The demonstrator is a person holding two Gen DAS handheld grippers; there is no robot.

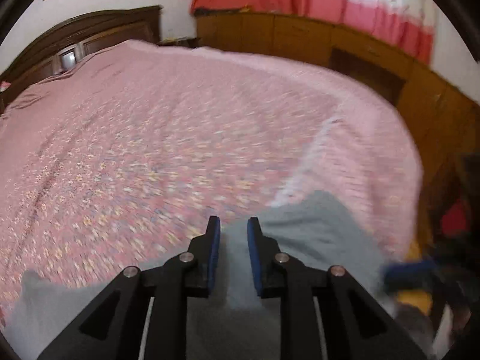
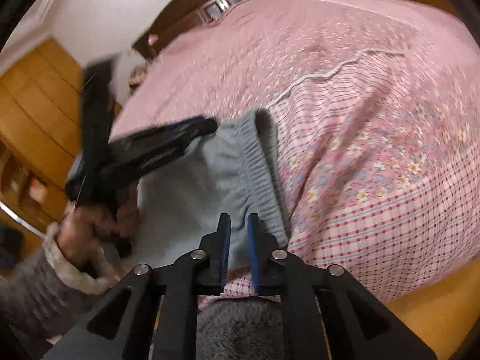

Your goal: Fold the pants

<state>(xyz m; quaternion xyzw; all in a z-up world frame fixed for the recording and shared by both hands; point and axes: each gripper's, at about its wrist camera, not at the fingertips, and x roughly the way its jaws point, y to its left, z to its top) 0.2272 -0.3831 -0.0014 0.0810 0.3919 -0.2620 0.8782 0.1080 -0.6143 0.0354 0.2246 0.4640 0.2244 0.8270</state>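
Your pale blue-grey pants (image 2: 192, 198) lie on the near edge of the bed (image 2: 375, 126), on the pink floral bedspread (image 1: 150, 138). The ribbed elastic waistband (image 2: 258, 177) runs from the far corner of the garment down toward your right side, and a white cord-like seam (image 2: 324, 75) crosses the bedspread just beyond it.

Your right hand-held gripper (image 2: 239, 225) points down at the waistband. Its blue-padded fingers (image 2: 227, 240) stand a narrow gap apart, with fabric showing in the gap. The pads do not appear to press on the cloth.

Your left hand-held gripper (image 1: 232, 234) hangs over the opposite part of the pants (image 1: 300, 240). Its jaws are also slightly spread, with grey fabric visible between and below the pads. Whether the pads touch the cloth cannot be told; the left view is motion-blurred.

In the right view, your left hand (image 2: 90, 228), in a grey sleeve with a fleecy cuff (image 2: 69, 264), grips the handle of that left tool (image 2: 156, 147), whose tip sits at the far corner of the pants.

A dark wooden headboard (image 1: 84, 36) stands at the head of the bed, and wooden cabinets (image 1: 300, 36) line the wall under a red-and-white curtain (image 1: 330, 3).
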